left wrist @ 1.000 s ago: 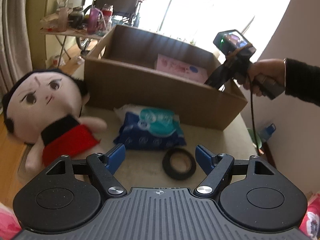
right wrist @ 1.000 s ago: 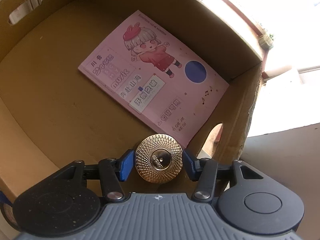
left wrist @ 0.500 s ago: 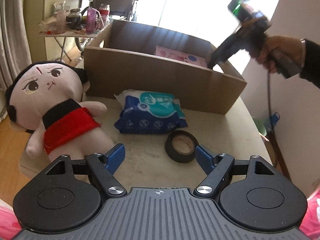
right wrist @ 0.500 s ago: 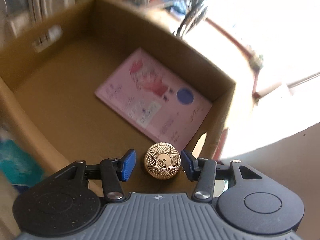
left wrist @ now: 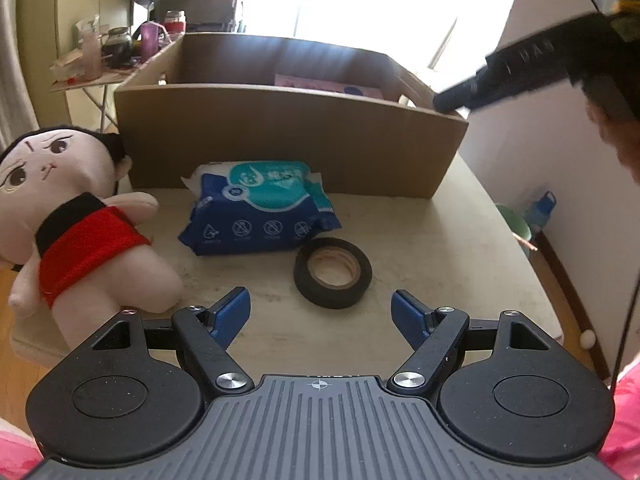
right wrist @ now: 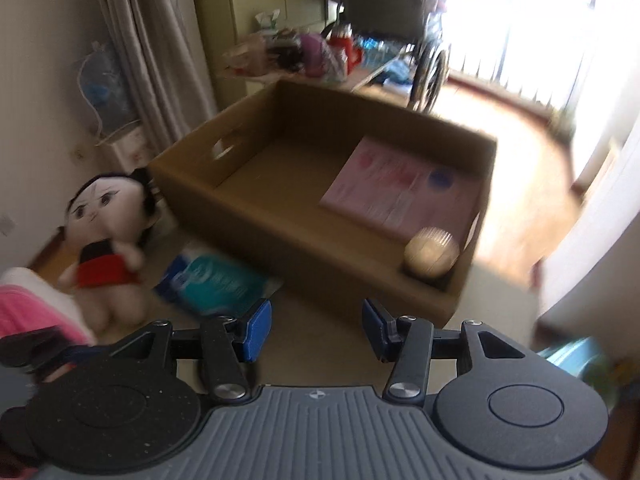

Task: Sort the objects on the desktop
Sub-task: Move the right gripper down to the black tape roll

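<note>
Left wrist view, beige table (left wrist: 460, 240), cardboard box (left wrist: 280, 136), sunlit window (left wrist: 360, 4)

Right wrist view, blurred throughout:
- pink booklet (right wrist: 400, 196) in my cardboard box (right wrist: 280, 236): print unreadable.
- round gold object (right wrist: 431, 251) in the box's near right corner: pattern smeared, base hidden by the box wall.
- wipes pack (right wrist: 218, 286): label illegible, near edge behind my gripper's left finger.

Left wrist view:
- pink booklet (left wrist: 328, 85): only a strip shows above the near wall of the cardboard box (left wrist: 288, 140).
- plush doll (left wrist: 68, 220): head cut by the left edge.
- my right gripper (left wrist: 560, 68): fingers hidden, body cut by the top edge.
</note>
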Available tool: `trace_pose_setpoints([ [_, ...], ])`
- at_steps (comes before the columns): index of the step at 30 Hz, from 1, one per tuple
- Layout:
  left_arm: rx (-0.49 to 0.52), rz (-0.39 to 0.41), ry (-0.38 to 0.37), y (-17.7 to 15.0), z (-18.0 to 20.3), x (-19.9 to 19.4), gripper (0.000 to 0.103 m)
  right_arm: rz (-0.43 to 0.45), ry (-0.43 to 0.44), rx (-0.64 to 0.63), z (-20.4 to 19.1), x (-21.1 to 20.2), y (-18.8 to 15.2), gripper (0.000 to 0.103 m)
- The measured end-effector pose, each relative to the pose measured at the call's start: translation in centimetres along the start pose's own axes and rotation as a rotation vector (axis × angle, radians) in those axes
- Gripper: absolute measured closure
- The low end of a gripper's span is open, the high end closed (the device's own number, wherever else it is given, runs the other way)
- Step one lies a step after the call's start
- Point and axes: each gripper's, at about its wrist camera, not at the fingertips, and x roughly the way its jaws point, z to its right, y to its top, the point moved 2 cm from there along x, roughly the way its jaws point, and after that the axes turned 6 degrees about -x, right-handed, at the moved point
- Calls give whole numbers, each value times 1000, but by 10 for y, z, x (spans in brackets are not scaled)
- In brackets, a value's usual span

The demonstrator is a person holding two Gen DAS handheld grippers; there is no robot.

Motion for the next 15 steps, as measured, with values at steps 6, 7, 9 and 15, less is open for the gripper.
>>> trace_pose_setpoints([
  [6,44,-21,9,-2,8,17,25,-38,67,70,-13,28,-28,50],
  [7,51,-26,11,-2,9,21,24,-41,76,77,-15,32,-32,50],
  [9,71,-33,18,-3,11,28,24,-50,85,81,-19,41,-35,50],
  [15,127,-39,24,-4,17,43,23,-63,61,34,-33,70,-45,50],
])
